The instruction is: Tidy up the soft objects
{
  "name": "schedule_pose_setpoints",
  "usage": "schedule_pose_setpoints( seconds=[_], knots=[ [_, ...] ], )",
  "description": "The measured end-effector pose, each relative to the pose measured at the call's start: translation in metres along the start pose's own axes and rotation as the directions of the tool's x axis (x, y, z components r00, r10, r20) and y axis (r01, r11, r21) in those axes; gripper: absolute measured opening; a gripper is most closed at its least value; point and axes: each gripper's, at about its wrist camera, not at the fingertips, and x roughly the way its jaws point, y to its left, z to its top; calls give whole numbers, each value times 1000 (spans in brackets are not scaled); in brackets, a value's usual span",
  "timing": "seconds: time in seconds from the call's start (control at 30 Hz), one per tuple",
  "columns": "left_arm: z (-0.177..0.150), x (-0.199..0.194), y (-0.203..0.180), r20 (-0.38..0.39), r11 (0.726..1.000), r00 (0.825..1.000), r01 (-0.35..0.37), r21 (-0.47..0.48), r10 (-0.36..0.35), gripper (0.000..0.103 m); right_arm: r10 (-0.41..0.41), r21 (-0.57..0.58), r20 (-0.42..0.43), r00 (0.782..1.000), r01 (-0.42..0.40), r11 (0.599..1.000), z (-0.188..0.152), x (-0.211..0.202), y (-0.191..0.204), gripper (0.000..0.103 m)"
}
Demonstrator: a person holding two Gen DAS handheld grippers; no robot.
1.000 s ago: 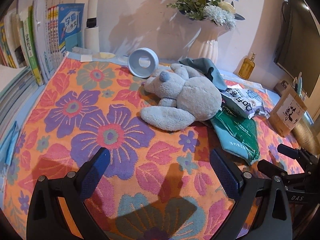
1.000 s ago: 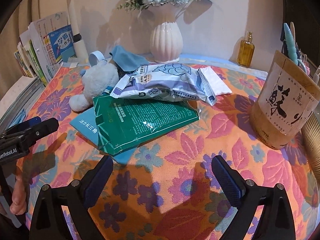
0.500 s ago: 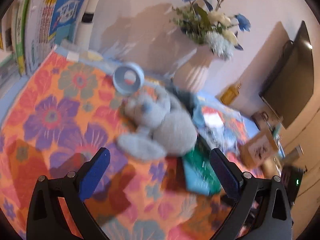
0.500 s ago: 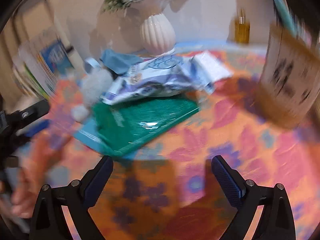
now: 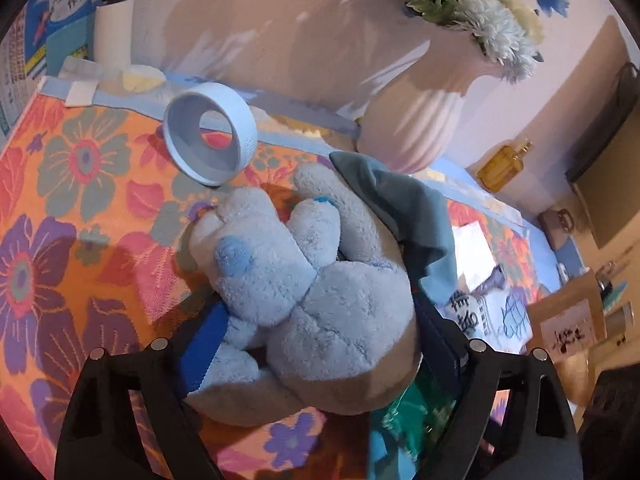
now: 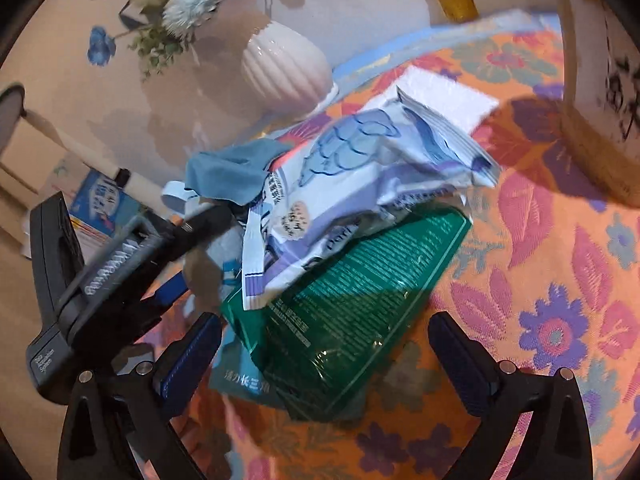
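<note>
A grey-blue plush toy [image 5: 320, 300] lies on the flowered cloth, between the fingers of my left gripper [image 5: 320, 344]. Its jaws are closing. The blue left pad [image 5: 204, 344] touches the fur and the right finger is half hidden behind the toy's body. A teal cloth [image 5: 404, 208] drapes over the toy's far side. My right gripper [image 6: 326, 356] is open, and a green packet [image 6: 352, 288] lies between its fingers without touching them. A white and purple snack bag [image 6: 360, 176] rests on that packet.
A pale blue ring [image 5: 208, 136] stands just beyond the toy. A white ribbed vase [image 6: 284, 64] with flowers and an amber bottle [image 5: 500, 164] line the back wall. A bamboo holder [image 6: 600, 120] stands at the right, and books [image 5: 60, 12] at the far left.
My left gripper has gone forward from bare cloth to straddle the plush toy, and its jaws have narrowed. The right gripper has rolled and come closer over the green packet.
</note>
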Motion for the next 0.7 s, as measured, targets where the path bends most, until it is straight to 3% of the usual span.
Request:
schedule_pose_setpoints(
  seconds=[0.1, 0.23, 0.3, 0.37, 0.4, 0.47, 0.53, 0.6, 0.7],
  knots=[
    [-7, -14, 7, 22, 1000, 1000, 7, 25, -8, 77, -32, 39, 14, 999, 31, 999, -1, 9, 11, 103],
    [-13, -37, 25, 31, 1000, 999, 5, 4, -6, 76, -118, 149, 99, 988, 103, 983, -3, 9, 12, 103],
    [-17, -51, 32, 49, 999, 998, -28, 30, 26, 76, -178, 115, 126, 976, 164, 980, -5, 14, 20, 103],
    [-22, -63, 36, 53, 995, 997, -60, 80, 56, 76, -253, 7, 135, 958, 254, 967, -9, 24, 34, 102],
    [-26, -67, 38, 51, 993, 997, -66, 100, 61, 76, -279, -37, 139, 950, 286, 957, -11, 27, 39, 95],
    [-36, -75, 42, 46, 989, 997, -65, 130, 60, 66, -293, -85, 159, 943, 309, 947, -15, 24, 42, 76],
    [-45, -81, 44, 42, 989, 998, -46, 140, 40, 66, -267, -87, 167, 949, 284, 955, -16, 15, 36, 49],
    [-55, -86, 44, 47, 989, 999, -30, 145, 23, 66, -249, -65, 179, 952, 264, 962, -19, -3, 14, 42],
    [-65, -91, 39, 70, 986, 997, -23, 163, 11, 66, -195, -24, 151, 969, 201, 979, -26, -23, -19, 13]
  ],
)
